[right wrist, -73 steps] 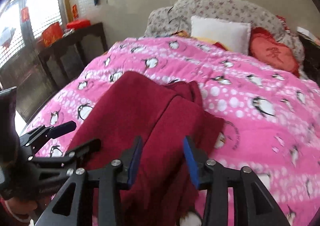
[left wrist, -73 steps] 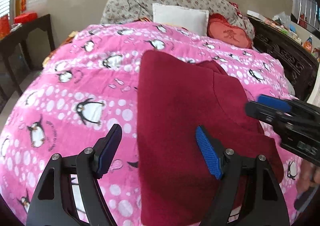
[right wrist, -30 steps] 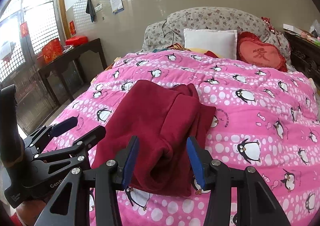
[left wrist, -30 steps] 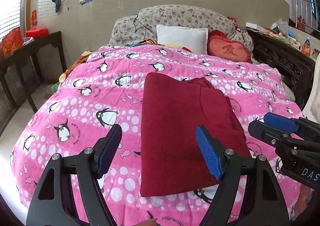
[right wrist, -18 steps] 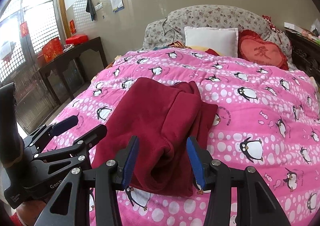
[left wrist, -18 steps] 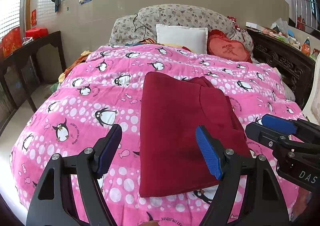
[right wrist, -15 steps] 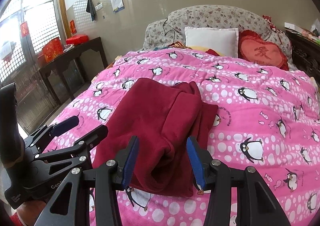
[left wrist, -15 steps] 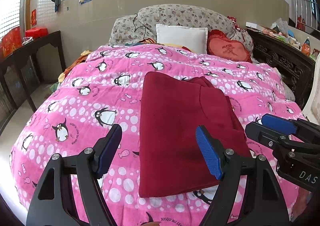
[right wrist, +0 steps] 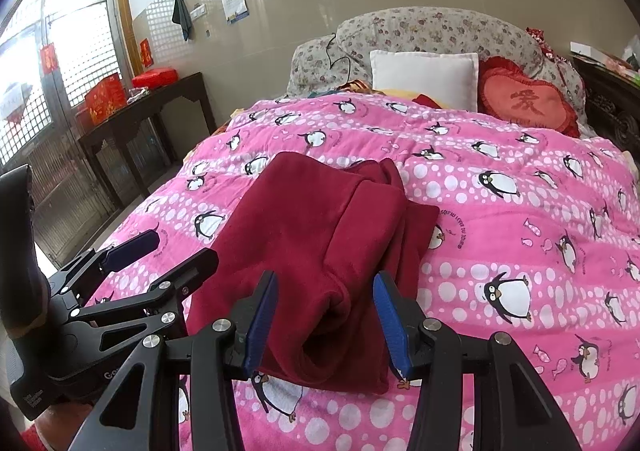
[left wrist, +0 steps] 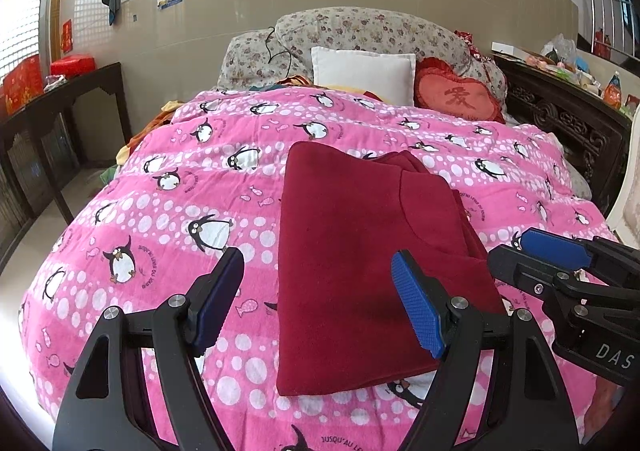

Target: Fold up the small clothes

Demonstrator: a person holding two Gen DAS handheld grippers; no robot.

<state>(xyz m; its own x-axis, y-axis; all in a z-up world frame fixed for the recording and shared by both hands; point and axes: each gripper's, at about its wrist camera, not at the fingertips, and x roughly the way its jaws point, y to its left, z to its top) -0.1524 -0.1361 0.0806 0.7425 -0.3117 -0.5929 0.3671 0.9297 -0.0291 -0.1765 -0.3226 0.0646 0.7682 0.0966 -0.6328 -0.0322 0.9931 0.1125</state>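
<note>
A dark red garment (left wrist: 360, 251) lies folded in a long rectangle on the pink penguin quilt (left wrist: 200, 187); it also shows in the right wrist view (right wrist: 320, 251), with its layered edge toward me. My left gripper (left wrist: 318, 307) is open and empty, held above the garment's near left edge. My right gripper (right wrist: 326, 325) is open and empty, just in front of the garment's near end. Each gripper shows in the other's view: the right one (left wrist: 556, 263) at the right, the left one (right wrist: 156, 255) at the left.
A white pillow (left wrist: 362, 73), a red heart cushion (left wrist: 456, 97) and floral bedding (left wrist: 360, 31) lie at the head of the bed. A dark side table (right wrist: 140, 111) stands on the left, a carved dark wood cabinet (left wrist: 568, 123) on the right.
Both grippers have pulled back from the garment since 2.4 s ago, so the whole bed shows. In the last second they have hardly moved. The garment lies still.
</note>
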